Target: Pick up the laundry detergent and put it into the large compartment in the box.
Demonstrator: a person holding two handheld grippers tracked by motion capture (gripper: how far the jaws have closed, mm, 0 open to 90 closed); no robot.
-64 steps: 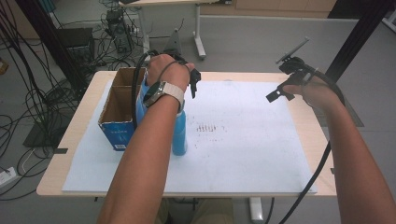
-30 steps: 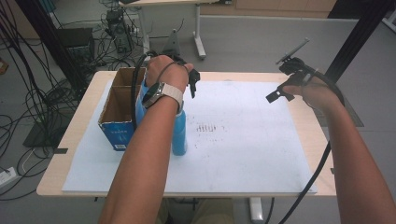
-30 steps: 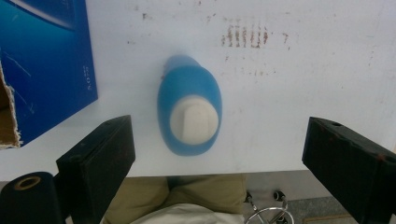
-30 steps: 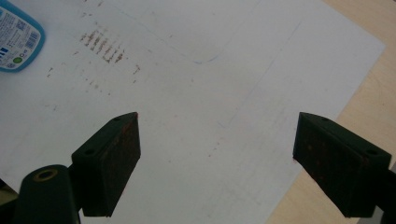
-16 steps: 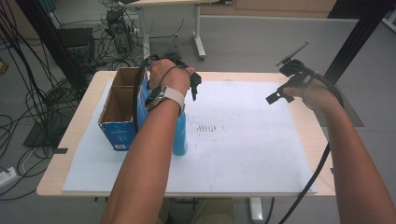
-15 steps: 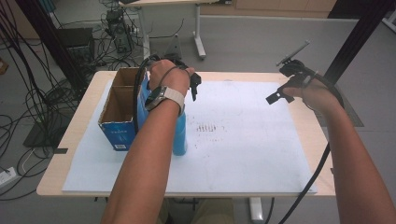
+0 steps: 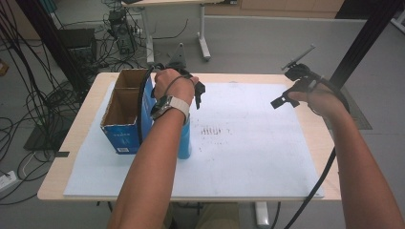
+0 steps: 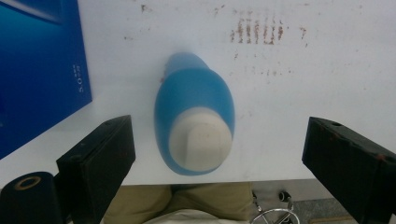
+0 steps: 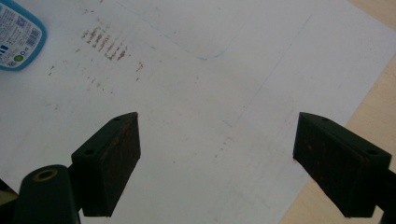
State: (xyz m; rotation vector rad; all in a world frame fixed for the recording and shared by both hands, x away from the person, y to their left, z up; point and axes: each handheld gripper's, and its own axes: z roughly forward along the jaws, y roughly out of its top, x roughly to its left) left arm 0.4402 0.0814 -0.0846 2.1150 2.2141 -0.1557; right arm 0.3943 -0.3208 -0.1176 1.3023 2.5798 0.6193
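Hardly anything has shifted since the earlier frames: the left hand has only crept a touch farther over the blue bottle (image 8: 194,125), which stands upright on the white sheet (image 7: 248,157) near the left of the bench (image 7: 76,138), just right of the open blue carton (image 7: 125,112). Directly above its pale cap the left gripper (image 8: 219,158) hangs with jaws wide and empty. Farther right, the right gripper (image 9: 215,158) idles equally wide over bare sheet; a skewed descent could clip the cap and topple the bottle.
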